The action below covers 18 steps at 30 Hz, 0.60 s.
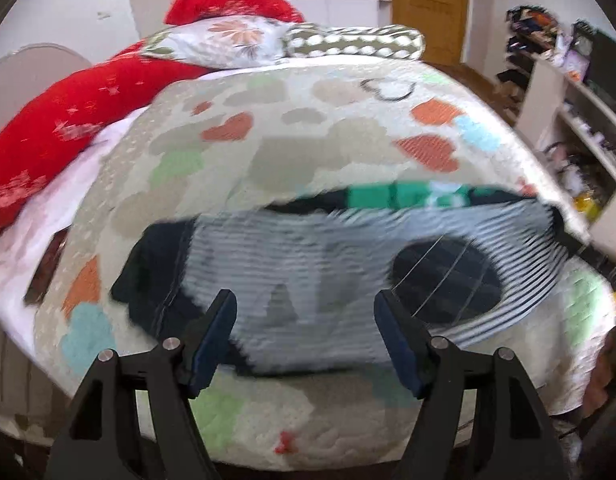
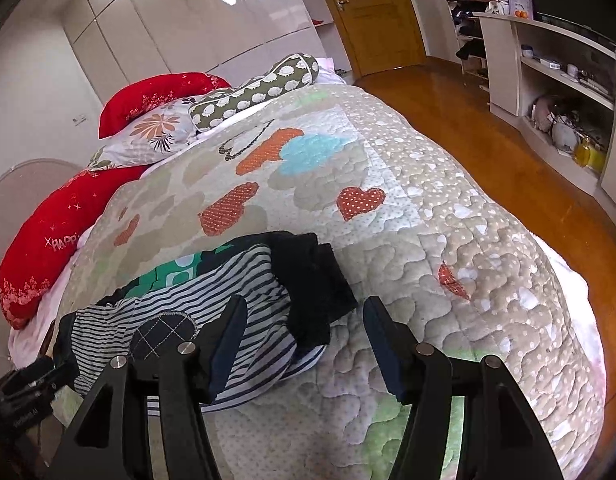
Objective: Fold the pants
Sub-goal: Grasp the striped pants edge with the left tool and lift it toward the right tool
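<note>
The pants (image 1: 300, 264) are striped navy and white, with a dark quilted oval patch (image 1: 448, 280) and dark cuffs. They lie folded in a bundle on the quilt near the bed's front edge, over a green patterned garment (image 1: 408, 196). My left gripper (image 1: 304, 312) is open and empty, just above the bundle's near edge. The left wrist view is blurred. In the right wrist view the pants (image 2: 236, 320) lie at lower left with the patch (image 2: 164, 332) near the left finger. My right gripper (image 2: 304, 320) is open and empty, at the bundle's right edge.
A quilt with hearts (image 2: 388, 208) covers the bed. Red pillows (image 2: 48, 236), a floral pillow (image 2: 148, 132) and a dotted bolster (image 2: 260, 88) lie at the head. A white shelf unit (image 2: 556, 80) and wooden floor (image 2: 488, 128) are to the right. A wooden door (image 2: 372, 12) is beyond.
</note>
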Tool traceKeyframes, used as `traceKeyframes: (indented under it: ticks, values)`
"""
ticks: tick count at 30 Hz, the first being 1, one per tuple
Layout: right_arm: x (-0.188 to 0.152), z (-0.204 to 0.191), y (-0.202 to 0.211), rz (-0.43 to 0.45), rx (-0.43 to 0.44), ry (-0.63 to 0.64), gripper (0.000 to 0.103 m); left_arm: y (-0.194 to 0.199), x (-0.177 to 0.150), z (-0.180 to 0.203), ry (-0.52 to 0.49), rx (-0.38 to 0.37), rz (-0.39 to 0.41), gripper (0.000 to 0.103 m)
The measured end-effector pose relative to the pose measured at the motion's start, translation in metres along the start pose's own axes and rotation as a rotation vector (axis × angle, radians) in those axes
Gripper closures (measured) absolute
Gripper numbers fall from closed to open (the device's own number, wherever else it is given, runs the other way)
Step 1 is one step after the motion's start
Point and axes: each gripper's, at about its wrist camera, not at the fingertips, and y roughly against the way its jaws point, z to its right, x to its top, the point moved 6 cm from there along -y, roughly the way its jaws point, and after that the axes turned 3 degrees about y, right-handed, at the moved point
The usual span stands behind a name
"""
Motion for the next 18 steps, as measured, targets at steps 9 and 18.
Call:
traceKeyframes:
  ticks: [9, 18]
  values:
    - [-0.005, 0.006, -0.005, -0.006, 0.014, -0.004, 0.038, -0.032, 0.079, 0.087, -0.147, -0.178, -0.003, 0.032]
    - [-0.008, 0.024, -0.008, -0.012, 0.019, -0.038, 0.037, -0.053, 0.073, 0.152, -0.233, -0.205, -0.004, 0.032]
